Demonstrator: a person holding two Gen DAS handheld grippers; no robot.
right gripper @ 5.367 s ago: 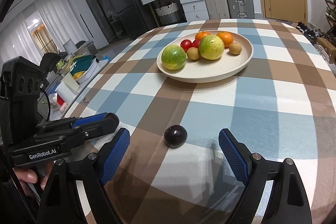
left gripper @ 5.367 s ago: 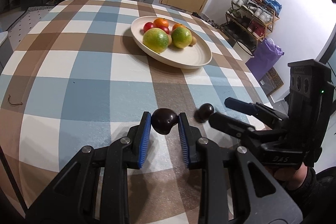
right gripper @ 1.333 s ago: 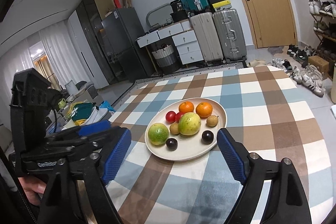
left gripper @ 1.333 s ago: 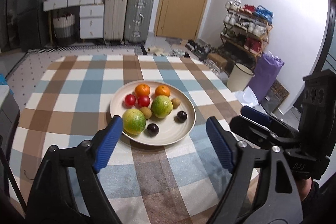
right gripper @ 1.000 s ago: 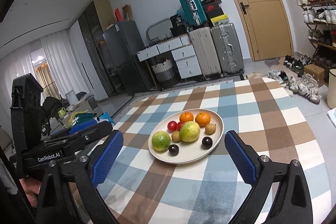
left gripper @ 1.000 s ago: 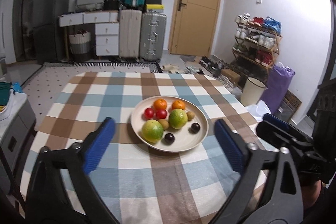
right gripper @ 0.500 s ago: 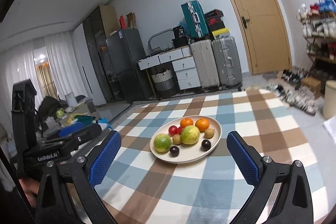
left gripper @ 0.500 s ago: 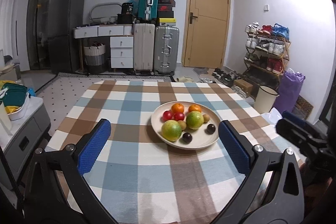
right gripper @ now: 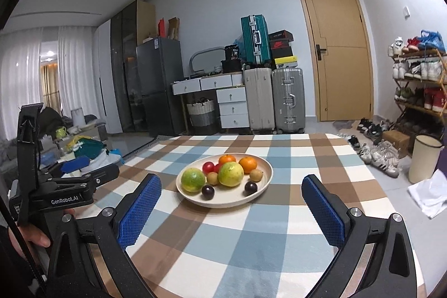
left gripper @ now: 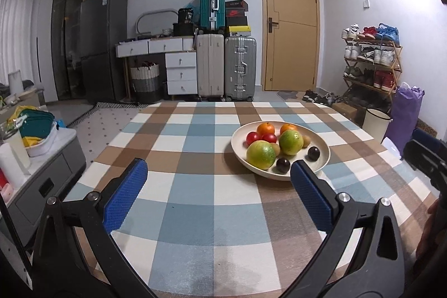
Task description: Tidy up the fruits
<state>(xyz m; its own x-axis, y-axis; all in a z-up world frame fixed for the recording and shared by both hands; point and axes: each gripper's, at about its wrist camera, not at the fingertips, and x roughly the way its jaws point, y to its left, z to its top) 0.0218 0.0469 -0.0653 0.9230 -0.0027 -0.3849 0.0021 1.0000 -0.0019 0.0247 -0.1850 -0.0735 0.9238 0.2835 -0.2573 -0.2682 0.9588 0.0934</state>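
A cream plate (left gripper: 324, 155) (right gripper: 265, 172) sits on the checked tablecloth and holds all the fruit: two green-yellow citrus (left gripper: 260, 154), two oranges (left gripper: 265, 128), red tomatoes (left gripper: 252, 137), small brown fruits, and two dark plums (left gripper: 283, 165) (right gripper: 208, 192) at its near side. My left gripper (left gripper: 218, 194) is open and empty, held back over the near table. My right gripper (right gripper: 230, 210) is open and empty, also short of the plate. The left gripper shows in the right wrist view (right gripper: 83, 172).
The checked table (left gripper: 195, 200) reaches to its far edge near suitcases (left gripper: 226, 66) and a door (left gripper: 290, 27). A shoe rack (left gripper: 371, 60) and white bin (left gripper: 375, 123) stand on the right. A low cabinet with clutter (left gripper: 36, 152) is on the left.
Both grippers have pulled back and up from the plate; the plate looks smaller and farther. Earlier the two dark plums lay on the table; they now rest in the plate.
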